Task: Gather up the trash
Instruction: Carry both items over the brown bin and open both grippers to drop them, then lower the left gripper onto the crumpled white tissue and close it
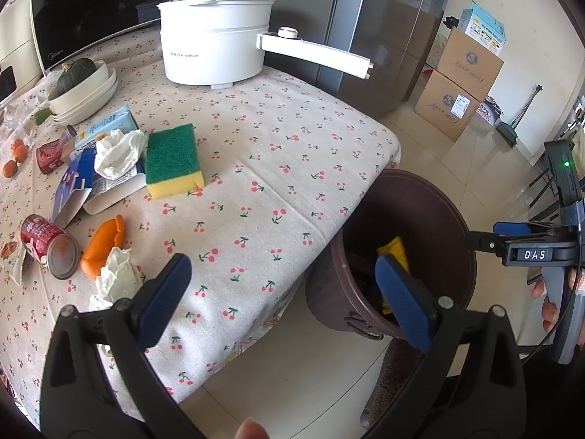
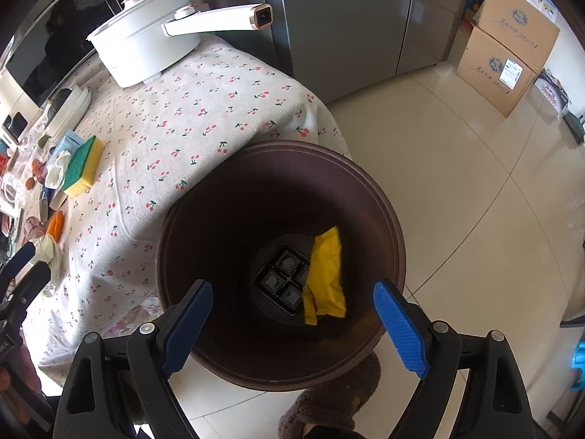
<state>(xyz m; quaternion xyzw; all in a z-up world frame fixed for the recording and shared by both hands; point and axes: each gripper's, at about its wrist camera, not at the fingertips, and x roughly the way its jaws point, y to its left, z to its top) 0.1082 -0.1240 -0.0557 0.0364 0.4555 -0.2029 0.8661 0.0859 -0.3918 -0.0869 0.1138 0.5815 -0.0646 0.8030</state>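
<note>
A brown trash bin (image 2: 226,219) stands on the floor by the table corner. Inside it lie a yellow wrapper (image 2: 325,274) and a black plastic tray (image 2: 281,278). My right gripper (image 2: 292,289) hangs open over the bin mouth with nothing between its fingers. My left gripper (image 1: 281,267) is open and empty too, above the table's edge next to the bin (image 1: 420,190). On the cherry-print tablecloth (image 1: 256,146) at the left lie a red can (image 1: 47,245), an orange peel (image 1: 104,245), a crumpled tissue (image 1: 117,278), a second tissue (image 1: 119,152) and a torn blue carton (image 1: 91,183).
A green and yellow sponge (image 1: 172,161), a white electric pot (image 1: 215,44) with a long handle and stacked bowls holding a squash (image 1: 84,87) share the table. A grey fridge (image 2: 347,18) and cardboard boxes (image 1: 460,84) stand behind. A slippered foot (image 2: 329,402) is beside the bin.
</note>
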